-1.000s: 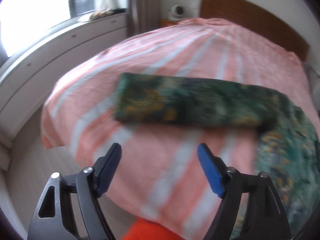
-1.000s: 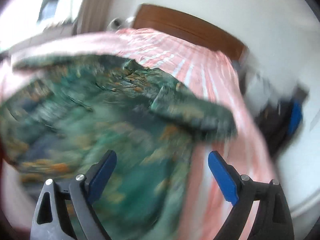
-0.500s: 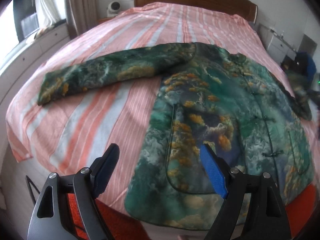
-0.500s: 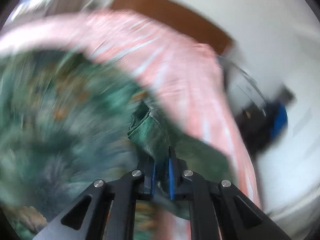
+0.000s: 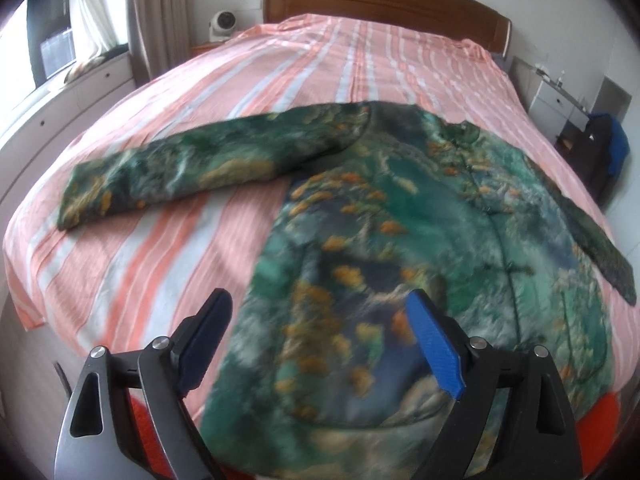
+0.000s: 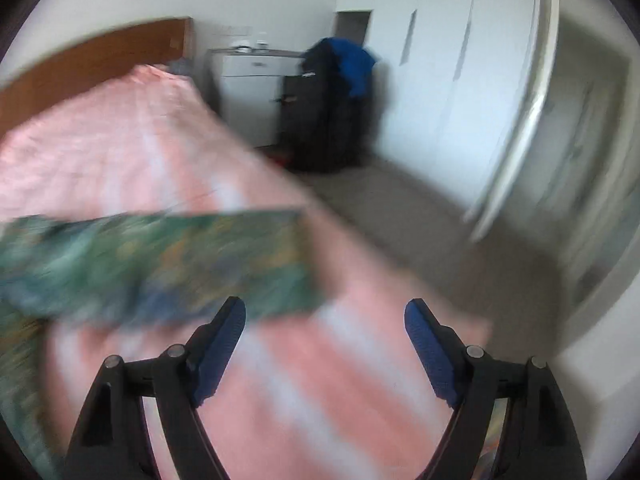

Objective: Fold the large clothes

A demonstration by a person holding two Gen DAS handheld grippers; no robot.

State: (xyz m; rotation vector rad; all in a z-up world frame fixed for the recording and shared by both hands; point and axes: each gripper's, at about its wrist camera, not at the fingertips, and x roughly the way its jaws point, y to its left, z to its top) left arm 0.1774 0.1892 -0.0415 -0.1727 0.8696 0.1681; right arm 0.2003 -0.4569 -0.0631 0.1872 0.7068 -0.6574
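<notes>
The green patterned jacket point(image 5: 420, 240) is lying spread flat on the bed point(image 5: 168, 264), sleeves reaching sideways. The left gripper point(image 5: 320, 340) is hovering wide over its hem; the right gripper point(image 6: 324, 344), having just been opening, is gaping empty just beside the right sleeve point(image 6: 160, 264), likely the nearer first fold.

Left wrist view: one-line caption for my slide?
Open left gripper above green jacket spread on the striped bed, sleeves out.
</notes>
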